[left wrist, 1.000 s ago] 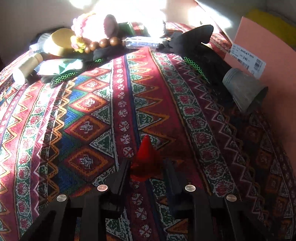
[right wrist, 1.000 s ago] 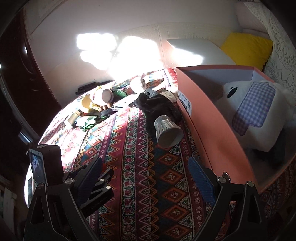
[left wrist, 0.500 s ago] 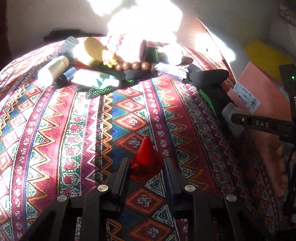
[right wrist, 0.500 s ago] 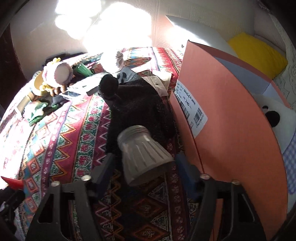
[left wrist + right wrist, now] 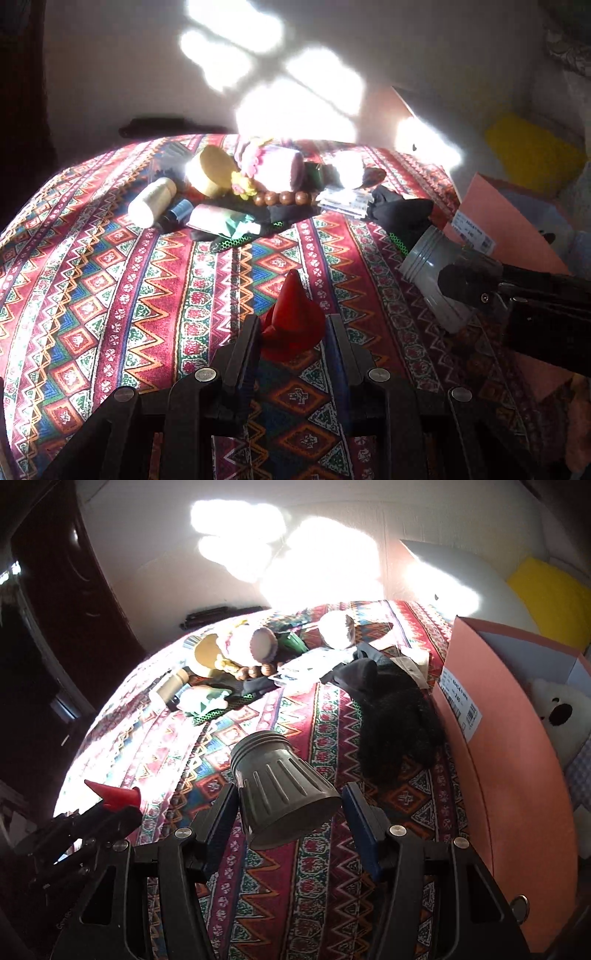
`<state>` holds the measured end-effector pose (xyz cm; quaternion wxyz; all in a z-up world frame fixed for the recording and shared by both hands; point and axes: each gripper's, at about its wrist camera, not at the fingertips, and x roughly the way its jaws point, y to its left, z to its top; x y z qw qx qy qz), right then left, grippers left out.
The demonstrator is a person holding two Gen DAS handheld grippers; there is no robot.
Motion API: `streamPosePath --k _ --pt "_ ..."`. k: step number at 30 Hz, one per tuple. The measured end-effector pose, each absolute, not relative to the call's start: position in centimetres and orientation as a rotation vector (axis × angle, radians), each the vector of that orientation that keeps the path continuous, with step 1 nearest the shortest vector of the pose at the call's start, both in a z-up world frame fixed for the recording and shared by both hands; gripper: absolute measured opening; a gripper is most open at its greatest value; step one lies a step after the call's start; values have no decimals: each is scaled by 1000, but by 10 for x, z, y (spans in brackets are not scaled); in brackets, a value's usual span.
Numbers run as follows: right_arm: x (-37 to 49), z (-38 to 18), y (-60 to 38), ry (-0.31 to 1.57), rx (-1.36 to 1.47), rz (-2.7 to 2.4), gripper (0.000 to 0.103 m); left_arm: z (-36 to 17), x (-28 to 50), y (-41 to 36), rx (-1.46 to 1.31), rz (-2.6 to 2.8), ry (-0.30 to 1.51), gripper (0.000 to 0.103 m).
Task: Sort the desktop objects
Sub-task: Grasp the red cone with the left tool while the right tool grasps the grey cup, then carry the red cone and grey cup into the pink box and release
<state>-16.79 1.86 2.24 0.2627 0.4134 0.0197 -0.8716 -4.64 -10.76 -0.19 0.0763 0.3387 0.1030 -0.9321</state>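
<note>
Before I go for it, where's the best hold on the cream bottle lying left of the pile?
Grip the cream bottle across its round body, mid-length, probably from above: it lies on its side on the cloth, and the blue tube crowds its right.

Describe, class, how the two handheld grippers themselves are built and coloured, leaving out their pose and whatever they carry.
Both are black frames of angular struts joined by round silver bolts. The left gripper has two flat black fingers. The right gripper has the same build, but its fingers carry blue pads. From the left camera the right gripper shows a rounded black tip with a small screw. No sleeves, hands or cables show.
</note>
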Motion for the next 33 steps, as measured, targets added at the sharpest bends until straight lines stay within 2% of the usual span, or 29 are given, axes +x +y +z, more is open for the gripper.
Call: streamPosePath --k 7,16,26,33 --pt "-120 61 21 96 957 -2400 61 29 -23 -93 929 -2826 281 30" --pt "-79 103 61 91 795 -2494 60 70 -24 -38 846 -2940 177 30" --pt "-76 131 132 15 685 -2645 60 98 -67 36 839 -3092 129 30" --pt "-96 134 210 -129 690 -2772 60 105 -114 110 892 -3202 36 30"
